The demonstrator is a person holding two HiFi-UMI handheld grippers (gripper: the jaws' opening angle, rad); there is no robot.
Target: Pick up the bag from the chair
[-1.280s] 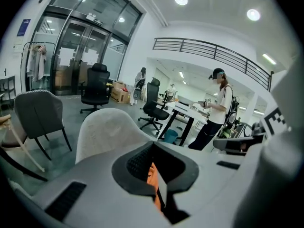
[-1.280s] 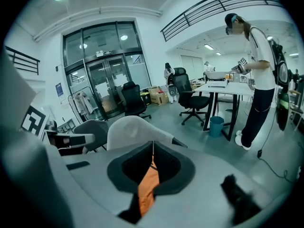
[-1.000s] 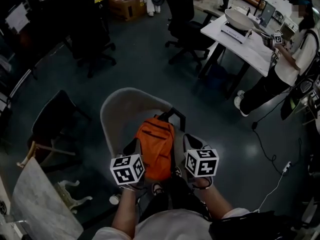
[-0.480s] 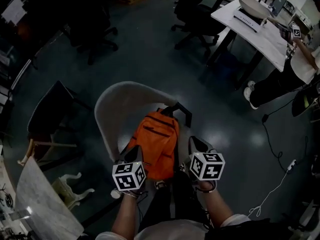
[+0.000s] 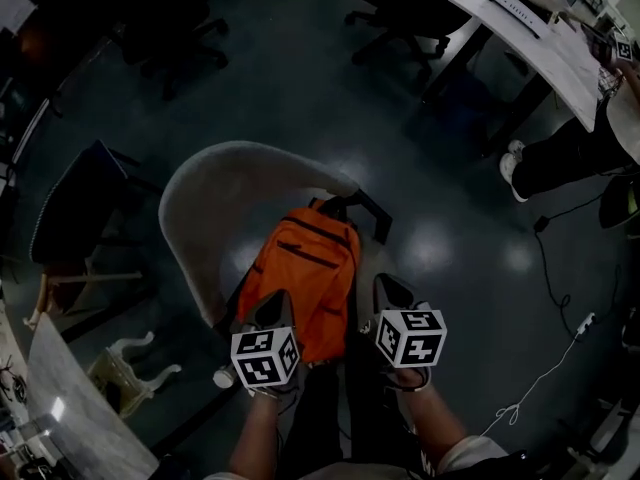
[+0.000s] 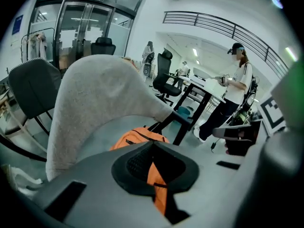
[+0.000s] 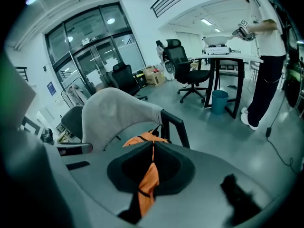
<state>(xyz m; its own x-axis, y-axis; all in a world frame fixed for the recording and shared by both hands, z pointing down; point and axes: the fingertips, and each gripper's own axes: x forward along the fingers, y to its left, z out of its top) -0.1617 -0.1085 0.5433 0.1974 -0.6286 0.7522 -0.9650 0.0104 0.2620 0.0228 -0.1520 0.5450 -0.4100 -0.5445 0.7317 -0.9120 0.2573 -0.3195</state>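
An orange backpack (image 5: pixel 305 278) lies on the seat of a grey shell chair (image 5: pixel 215 183), its top handle toward a black armrest (image 5: pixel 365 208). My left gripper (image 5: pixel 277 306) hovers at the bag's near left corner and my right gripper (image 5: pixel 386 288) at its near right edge, both just above the seat's front. In the left gripper view the gripper (image 6: pixel 153 145) has its jaw tips together, and the bag (image 6: pixel 137 137) shows beyond them. The right gripper (image 7: pixel 152 145) is likewise shut and empty, with the bag (image 7: pixel 145 139) past it.
A dark chair (image 5: pixel 75 203) stands to the left and a marble-topped table (image 5: pixel 80 408) at lower left. Black office chairs (image 5: pixel 400 8) and a white desk (image 5: pixel 550 38) with a person (image 5: pixel 590 138) are at the far right. A white cable (image 5: pixel 545 368) runs on the floor at right.
The head view has tipped further down, so chair and bag sit higher and larger in it. Both grippers stay shut at the bag's near end; the bag has not moved.
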